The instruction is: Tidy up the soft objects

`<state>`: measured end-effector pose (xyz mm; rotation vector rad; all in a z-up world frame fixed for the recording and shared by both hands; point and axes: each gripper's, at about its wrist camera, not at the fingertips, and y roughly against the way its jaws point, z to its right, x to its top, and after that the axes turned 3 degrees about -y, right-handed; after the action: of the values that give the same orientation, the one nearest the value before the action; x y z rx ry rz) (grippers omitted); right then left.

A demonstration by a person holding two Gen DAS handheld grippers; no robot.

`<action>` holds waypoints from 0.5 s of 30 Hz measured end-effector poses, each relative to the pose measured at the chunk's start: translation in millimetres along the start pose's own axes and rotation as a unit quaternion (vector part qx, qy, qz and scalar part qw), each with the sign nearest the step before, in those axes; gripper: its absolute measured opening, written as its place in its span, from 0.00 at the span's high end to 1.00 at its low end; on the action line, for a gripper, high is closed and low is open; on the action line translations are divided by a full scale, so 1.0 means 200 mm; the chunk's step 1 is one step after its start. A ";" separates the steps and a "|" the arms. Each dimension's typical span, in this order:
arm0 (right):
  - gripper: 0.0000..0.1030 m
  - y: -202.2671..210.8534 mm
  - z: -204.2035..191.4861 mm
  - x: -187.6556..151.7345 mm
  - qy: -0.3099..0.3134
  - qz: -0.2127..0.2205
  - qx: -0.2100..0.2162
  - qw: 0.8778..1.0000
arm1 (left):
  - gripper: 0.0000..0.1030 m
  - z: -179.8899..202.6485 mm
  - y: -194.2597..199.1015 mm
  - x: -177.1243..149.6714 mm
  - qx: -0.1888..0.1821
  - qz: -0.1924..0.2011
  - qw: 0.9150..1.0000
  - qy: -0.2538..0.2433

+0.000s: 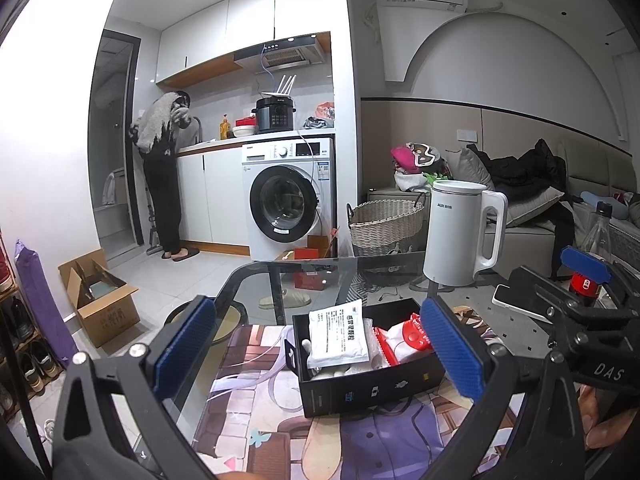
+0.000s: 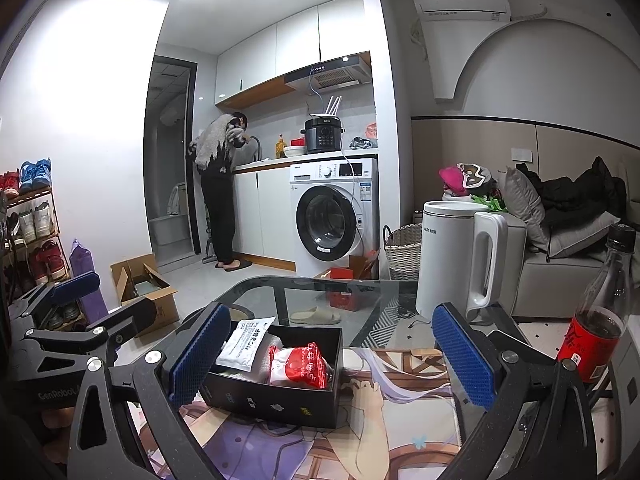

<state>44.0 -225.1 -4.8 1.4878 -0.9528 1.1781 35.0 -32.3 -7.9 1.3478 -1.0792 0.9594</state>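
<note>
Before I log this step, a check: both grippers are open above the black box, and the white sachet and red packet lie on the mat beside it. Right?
Not quite. The white sachet and red packet lie inside the black box, not on the mat beside it; both wrist views show this. The left gripper and right gripper are indeed open above the box.

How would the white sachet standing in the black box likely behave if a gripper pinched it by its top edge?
The white sachet is thin and flat, leaning against other packets in the black box, so it probably lifts lightly. It looks like flexible film, so it may bend or droop. Its smooth surface could slip, though the left gripper, now open, has ribbed pads.
</note>
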 end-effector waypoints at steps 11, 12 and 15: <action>0.00 -0.01 -0.01 -0.01 -0.001 -0.001 -0.002 1.000 | 0.00 0.02 -0.02 -0.01 0.000 -0.010 1.000 0.003; 0.00 -0.01 -0.01 -0.01 -0.001 -0.002 -0.002 1.000 | 0.00 0.02 -0.02 -0.01 -0.001 -0.011 1.000 0.004; 0.00 -0.02 -0.01 -0.02 -0.002 -0.006 -0.003 1.000 | 0.00 0.02 -0.02 -0.01 -0.001 -0.012 1.000 0.005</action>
<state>46.2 -222.3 -9.2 1.4906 -0.9489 1.1631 38.4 -36.2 -11.3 1.3505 -1.0530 0.9460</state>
